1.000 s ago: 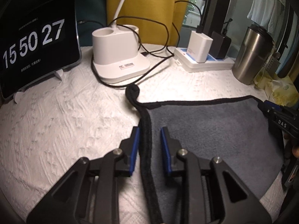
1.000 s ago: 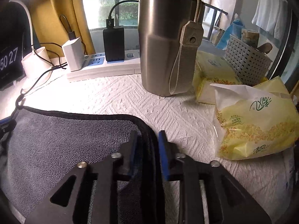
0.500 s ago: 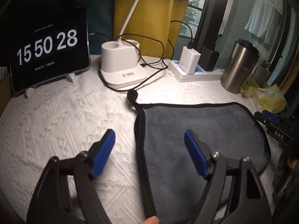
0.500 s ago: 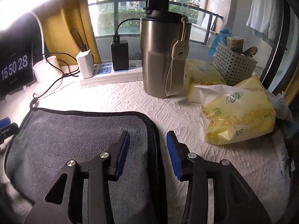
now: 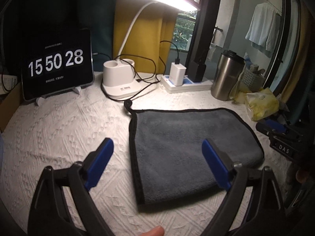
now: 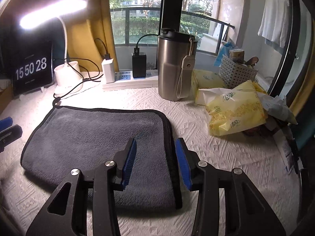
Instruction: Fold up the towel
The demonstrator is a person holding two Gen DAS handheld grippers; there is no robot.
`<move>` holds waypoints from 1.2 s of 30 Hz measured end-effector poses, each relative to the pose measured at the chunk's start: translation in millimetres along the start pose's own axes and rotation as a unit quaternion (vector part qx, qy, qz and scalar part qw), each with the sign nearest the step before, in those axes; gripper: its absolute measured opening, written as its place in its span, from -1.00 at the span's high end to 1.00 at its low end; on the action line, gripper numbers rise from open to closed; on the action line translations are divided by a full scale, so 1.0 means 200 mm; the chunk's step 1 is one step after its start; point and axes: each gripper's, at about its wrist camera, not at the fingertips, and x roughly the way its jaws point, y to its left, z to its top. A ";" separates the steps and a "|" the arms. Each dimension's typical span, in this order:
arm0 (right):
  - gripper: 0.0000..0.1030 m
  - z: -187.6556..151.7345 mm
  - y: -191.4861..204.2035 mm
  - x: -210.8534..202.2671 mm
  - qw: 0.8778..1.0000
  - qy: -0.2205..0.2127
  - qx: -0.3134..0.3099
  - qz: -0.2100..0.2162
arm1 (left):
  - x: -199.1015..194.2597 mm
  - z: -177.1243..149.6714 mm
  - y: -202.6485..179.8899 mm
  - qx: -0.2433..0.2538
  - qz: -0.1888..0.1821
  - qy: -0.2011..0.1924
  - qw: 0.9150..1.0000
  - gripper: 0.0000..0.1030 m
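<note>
one towel (image 5: 189,145), two claws (image 5: 157,157), perhaps two tissue packs (image 6: 234,110)

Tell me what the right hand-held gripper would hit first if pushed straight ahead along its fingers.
Probably the stainless steel tumbler at the back of the table. The open right hand-held gripper hovers over the right black-trimmed edge of the folded grey towel; if it points downward, it meets that edge first. Depth is unclear.
</note>
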 end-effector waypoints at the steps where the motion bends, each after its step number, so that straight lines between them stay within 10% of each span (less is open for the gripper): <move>1: 0.15 -0.01 0.00 -0.02 1.000 -0.003 -0.001 0.000 | -0.02 -0.01 -0.01 0.000 -0.002 -0.002 1.000 -0.79; 36: 0.15 -0.37 0.01 -0.74 0.996 -0.084 -0.002 0.013 | -0.69 -0.35 -0.28 0.033 -0.006 -0.087 0.996 -0.79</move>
